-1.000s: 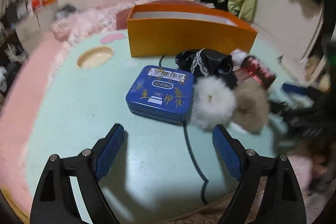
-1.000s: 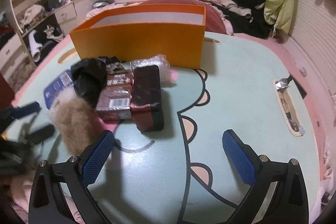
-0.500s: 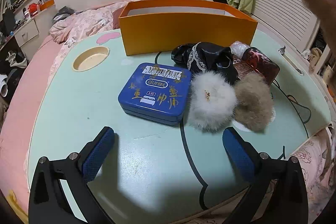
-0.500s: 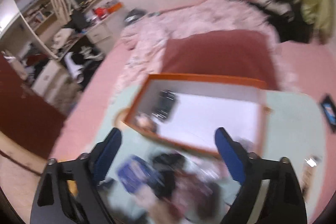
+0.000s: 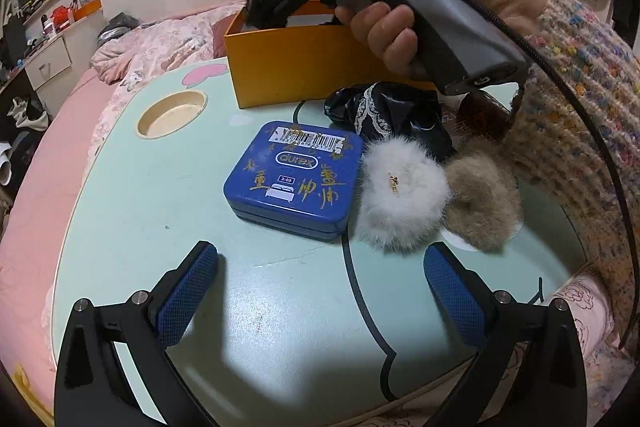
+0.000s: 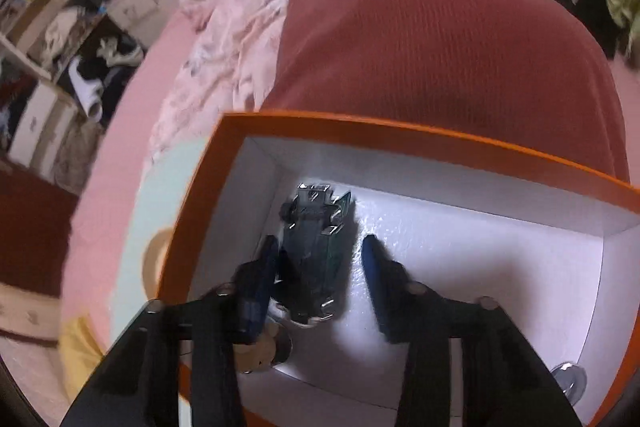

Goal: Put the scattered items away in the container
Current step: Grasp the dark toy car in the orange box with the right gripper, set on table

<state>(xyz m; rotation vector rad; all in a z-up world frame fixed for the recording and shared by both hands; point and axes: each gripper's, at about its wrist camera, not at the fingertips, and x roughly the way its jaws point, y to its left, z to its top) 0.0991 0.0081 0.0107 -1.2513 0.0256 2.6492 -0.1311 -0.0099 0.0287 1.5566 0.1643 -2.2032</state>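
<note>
Above the orange box point(image 6: 400, 131): right gripper point(image 6: 319, 239), jaws just narrowed, dark packet point(image 6: 320, 211) between, not clamped. In front of the box: left gripper point(image 5: 320, 251), released, empty.

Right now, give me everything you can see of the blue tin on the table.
The blue tin is a flat, rounded-corner square box that looks like metal, lid shut, lying level on the mint table. Its lid carries a white barcode sticker, a white oval logo and gold handwritten characters. It sits in front of the orange box. The white fluffy scrunchie presses against its right side. Neither gripper touches it.
</note>
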